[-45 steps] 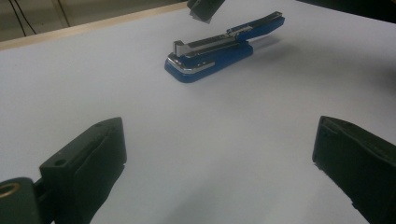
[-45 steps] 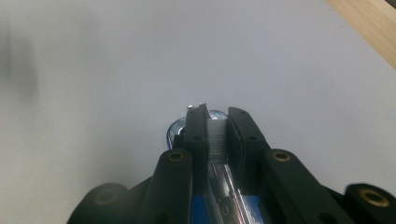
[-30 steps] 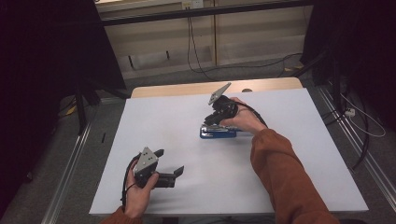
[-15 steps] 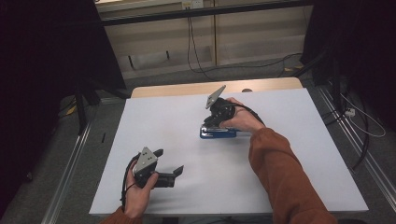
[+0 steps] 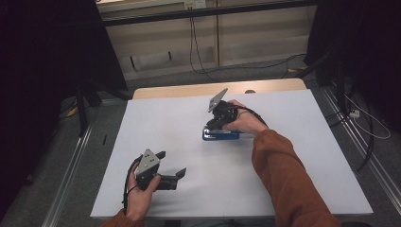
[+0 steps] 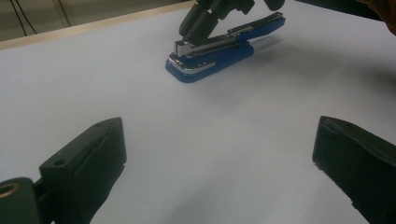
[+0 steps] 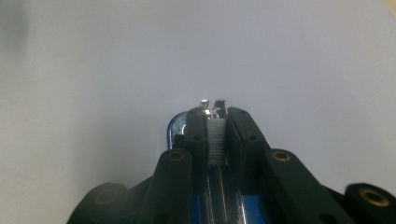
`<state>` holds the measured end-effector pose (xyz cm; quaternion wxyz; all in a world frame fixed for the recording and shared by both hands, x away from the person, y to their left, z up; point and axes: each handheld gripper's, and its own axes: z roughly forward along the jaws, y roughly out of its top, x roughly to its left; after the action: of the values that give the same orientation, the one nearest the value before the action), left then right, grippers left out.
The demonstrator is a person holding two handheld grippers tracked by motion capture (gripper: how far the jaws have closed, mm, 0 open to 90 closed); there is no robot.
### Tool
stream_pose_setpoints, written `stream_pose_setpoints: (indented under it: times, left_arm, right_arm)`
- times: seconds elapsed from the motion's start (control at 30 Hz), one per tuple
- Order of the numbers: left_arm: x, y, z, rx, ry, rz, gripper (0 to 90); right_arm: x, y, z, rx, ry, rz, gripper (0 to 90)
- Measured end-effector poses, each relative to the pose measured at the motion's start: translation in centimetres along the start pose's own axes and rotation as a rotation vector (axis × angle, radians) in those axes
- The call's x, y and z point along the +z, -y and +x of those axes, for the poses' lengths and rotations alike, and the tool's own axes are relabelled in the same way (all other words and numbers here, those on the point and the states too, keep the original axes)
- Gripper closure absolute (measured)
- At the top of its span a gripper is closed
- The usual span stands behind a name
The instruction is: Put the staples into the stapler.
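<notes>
White sheeting covers the table (image 5: 293, 179), beyond which a wooden edge, cables and dark curtains are seen in the high view. A blue stapler (image 5: 221, 135) lies flat near the middle of the table, toward its far side; in the left gripper view the stapler (image 6: 219, 51) is seen with its metal magazine exposed and its blue upper arm apparently lifted at an angle. The right gripper (image 5: 218, 119) is set down on the stapler from above, and in the right gripper view its jaws are drawn narrow around a thin strip of staples (image 7: 216, 140) seated in the magazine channel; whether the strip is truly pinched or merely flanked cannot be told for certain, though contact on both sides is suggested. The left gripper (image 5: 168, 171) is held near the table's near left corner, well apart from the stapler, its jaws spread wide and holding nothing. As a container, the magazine is judged to hold this one strip; how full it is cannot be told. Several failures are to be expected from here: the strip may be snapped or scattered if squeezed hard or pulled askew, and the unsteadied stapler may be dragged or tipped across the smooth sheet, since nothing is bracing its base.
</notes>
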<state>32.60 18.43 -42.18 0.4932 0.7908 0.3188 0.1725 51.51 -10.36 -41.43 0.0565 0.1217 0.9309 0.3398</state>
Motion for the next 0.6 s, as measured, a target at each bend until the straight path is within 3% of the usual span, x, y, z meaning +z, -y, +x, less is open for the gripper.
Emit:
stream_pose_setpoints:
  times: [0.6]
  left_arm:
    - [-0.08, 0.01, 0.05, -0.008, -0.008, -0.004, 3.1]
  right_arm:
    - [0.16, -0.57, -0.33, -0.052, -0.003, 0.007, 79.0]
